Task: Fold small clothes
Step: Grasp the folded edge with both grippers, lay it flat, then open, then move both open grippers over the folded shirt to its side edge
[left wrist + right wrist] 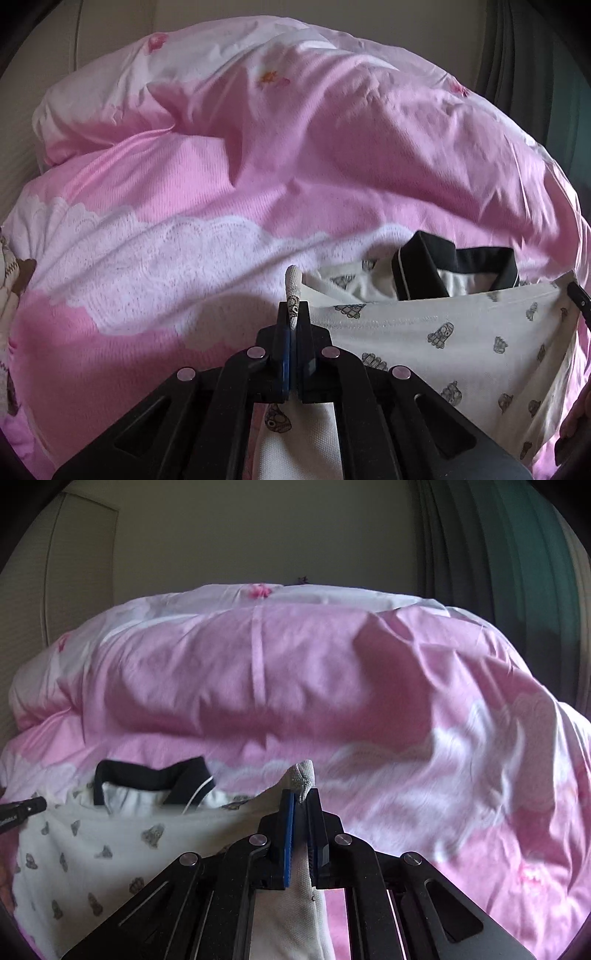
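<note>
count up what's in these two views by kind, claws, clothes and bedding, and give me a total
Claws: 2, the left claw and the right claw, each shut on a corner of the shirt
Clothes: 1, a white printed shirt with a black collar
Bedding: 1, a pink duvet
Total: 4

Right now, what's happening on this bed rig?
A person is folding a small white printed shirt with a dark collar on a pink duvet. The left gripper is shut on one corner of the shirt's edge, and the right gripper is shut on the opposite corner. The edge is stretched between them and lifted toward the collar, so a fold looks under way, not yet laid down.
</note>
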`<state>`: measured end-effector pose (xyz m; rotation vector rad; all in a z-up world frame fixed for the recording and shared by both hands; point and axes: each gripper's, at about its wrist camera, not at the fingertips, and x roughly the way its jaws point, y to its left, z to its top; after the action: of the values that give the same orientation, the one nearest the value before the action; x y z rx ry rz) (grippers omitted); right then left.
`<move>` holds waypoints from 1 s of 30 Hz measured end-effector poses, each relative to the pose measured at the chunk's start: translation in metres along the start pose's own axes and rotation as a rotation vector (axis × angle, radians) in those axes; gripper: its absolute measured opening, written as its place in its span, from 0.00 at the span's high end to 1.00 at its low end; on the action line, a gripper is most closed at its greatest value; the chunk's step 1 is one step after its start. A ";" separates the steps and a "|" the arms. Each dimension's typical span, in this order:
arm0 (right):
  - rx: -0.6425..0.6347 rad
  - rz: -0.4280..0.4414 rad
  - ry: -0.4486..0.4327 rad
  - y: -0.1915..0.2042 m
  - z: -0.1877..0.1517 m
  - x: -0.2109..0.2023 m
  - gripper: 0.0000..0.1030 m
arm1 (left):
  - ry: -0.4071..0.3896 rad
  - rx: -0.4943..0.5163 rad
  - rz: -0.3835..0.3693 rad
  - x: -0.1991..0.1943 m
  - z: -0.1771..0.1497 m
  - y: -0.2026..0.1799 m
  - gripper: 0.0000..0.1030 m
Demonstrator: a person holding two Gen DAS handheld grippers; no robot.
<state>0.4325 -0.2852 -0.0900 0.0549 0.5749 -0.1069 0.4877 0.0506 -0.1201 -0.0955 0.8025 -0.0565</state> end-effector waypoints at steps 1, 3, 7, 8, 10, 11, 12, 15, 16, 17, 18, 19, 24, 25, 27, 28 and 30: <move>0.004 0.000 0.002 -0.001 0.002 0.002 0.93 | -0.005 0.004 0.000 0.001 0.003 -0.002 0.96; 0.010 0.003 -0.001 -0.001 0.007 0.006 0.93 | -0.021 0.005 -0.006 0.001 0.010 -0.006 0.96; 0.028 -0.004 -0.072 0.000 0.018 -0.002 0.93 | -0.075 -0.010 -0.005 -0.004 0.032 -0.006 0.96; 0.031 -0.009 -0.088 -0.001 0.020 -0.003 0.93 | -0.086 -0.007 -0.004 -0.006 0.035 -0.007 0.96; 0.034 -0.012 -0.085 -0.002 0.022 0.002 0.93 | -0.094 0.005 0.000 -0.004 0.039 -0.009 0.96; 0.038 -0.011 -0.068 -0.002 0.022 0.009 0.93 | -0.090 0.011 0.007 -0.001 0.040 -0.010 0.96; 0.043 -0.009 -0.052 -0.002 0.020 0.015 0.93 | -0.081 0.019 0.013 0.005 0.040 -0.011 0.96; 0.035 -0.017 0.021 -0.001 0.011 0.043 0.93 | -0.030 0.019 0.016 0.033 0.036 -0.013 0.96; 0.035 -0.024 0.048 -0.001 0.006 0.052 0.93 | -0.019 0.017 0.013 0.038 0.034 -0.013 0.96; 0.038 -0.025 0.072 -0.002 0.002 0.058 0.93 | -0.002 0.021 0.014 0.045 0.032 -0.013 0.96; 0.042 -0.021 0.093 -0.003 -0.001 0.063 0.93 | 0.018 0.026 0.009 0.052 0.030 -0.014 0.96; 0.046 -0.021 0.107 -0.004 -0.004 0.067 0.93 | 0.027 0.031 0.009 0.055 0.027 -0.016 0.95; 0.041 -0.022 0.119 -0.004 -0.005 0.067 0.78 | 0.043 0.038 0.004 0.054 0.021 -0.017 0.88; 0.034 -0.032 0.115 -0.003 -0.004 0.065 0.62 | 0.044 0.037 0.002 0.050 0.019 -0.016 0.79; 0.029 -0.047 0.105 -0.002 -0.004 0.059 0.44 | 0.041 0.038 0.006 0.042 0.016 -0.015 0.67; 0.027 -0.045 0.096 -0.001 -0.004 0.051 0.43 | 0.036 0.041 0.004 0.035 0.014 -0.015 0.66; 0.024 -0.035 0.095 -0.001 -0.005 0.038 0.43 | 0.032 0.053 0.007 0.021 0.008 -0.015 0.66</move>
<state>0.4610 -0.2888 -0.1153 0.0731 0.6696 -0.1461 0.5082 0.0339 -0.1280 -0.0421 0.8330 -0.0731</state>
